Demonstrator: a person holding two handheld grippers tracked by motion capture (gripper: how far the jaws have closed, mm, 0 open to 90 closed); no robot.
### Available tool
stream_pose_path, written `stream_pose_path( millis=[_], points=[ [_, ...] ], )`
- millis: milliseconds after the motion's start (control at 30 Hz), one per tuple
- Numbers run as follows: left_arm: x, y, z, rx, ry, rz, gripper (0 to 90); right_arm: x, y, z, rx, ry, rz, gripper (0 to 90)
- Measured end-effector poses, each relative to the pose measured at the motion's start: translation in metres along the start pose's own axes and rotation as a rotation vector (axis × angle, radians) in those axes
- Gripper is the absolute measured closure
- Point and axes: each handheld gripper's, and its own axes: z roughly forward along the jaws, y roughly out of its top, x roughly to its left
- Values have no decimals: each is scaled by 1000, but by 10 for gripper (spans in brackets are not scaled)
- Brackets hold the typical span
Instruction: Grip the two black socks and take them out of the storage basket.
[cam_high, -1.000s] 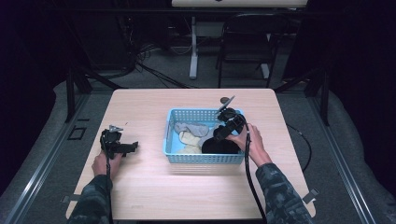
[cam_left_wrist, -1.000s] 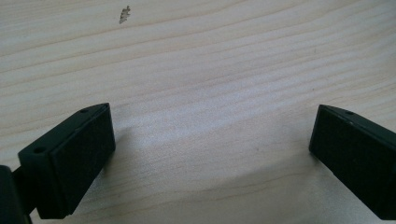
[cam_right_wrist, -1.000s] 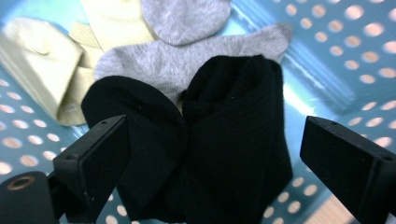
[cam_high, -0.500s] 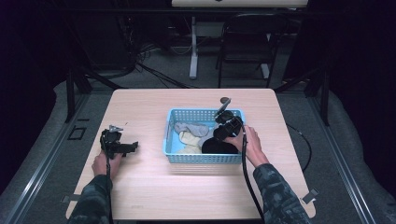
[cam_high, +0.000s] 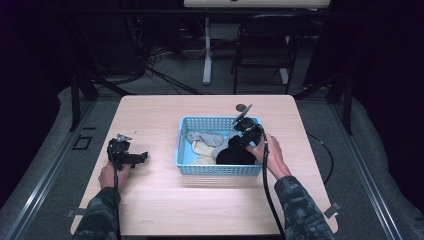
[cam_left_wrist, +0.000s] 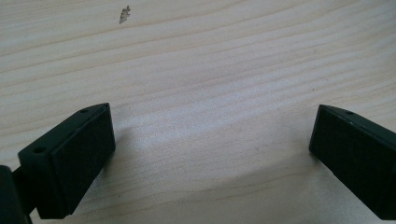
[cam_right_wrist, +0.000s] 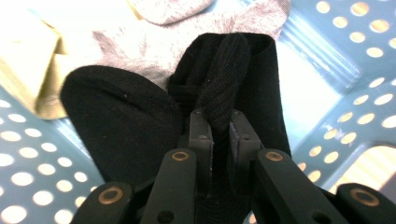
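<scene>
A blue perforated basket (cam_high: 188, 161) sits mid-table, holding a grey sock (cam_high: 202, 137), a pale yellow sock (cam_high: 201, 148) and a black sock (cam_high: 235, 156). My right gripper (cam_high: 239, 140) reaches into the basket's right side. In the right gripper view its jaws are pinched on a ribbed fold of the black sock (cam_right_wrist: 219, 88), with the grey sock (cam_right_wrist: 154, 37) and the yellow one (cam_right_wrist: 28, 65) lying behind. My left gripper (cam_high: 140, 157) rests low over the bare wood left of the basket. Its jaws stand wide apart, open, with nothing between them (cam_left_wrist: 212, 154).
The wooden table (cam_high: 150, 210) has free room in front and on the left. A small dark round object (cam_high: 242, 107) lies behind the basket near the far edge. Chairs, stands and cables fill the dark floor beyond.
My right gripper has shifted left and down into the basket onto the black sock. The left gripper has stayed put.
</scene>
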Motion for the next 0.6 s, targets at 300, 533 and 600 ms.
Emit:
stream_pose_path(
  millis=[300,533,600],
  points=[
    [0,0,0,0,0,0,2,-5,-2,-29,-48,29,-19,832],
    [0,0,0,0,0,0,2,-6,3,-51,-93,50,-22,835],
    [0,0,0,0,0,0,2,-5,5,-56,-110,55,-18,836]
  ],
)
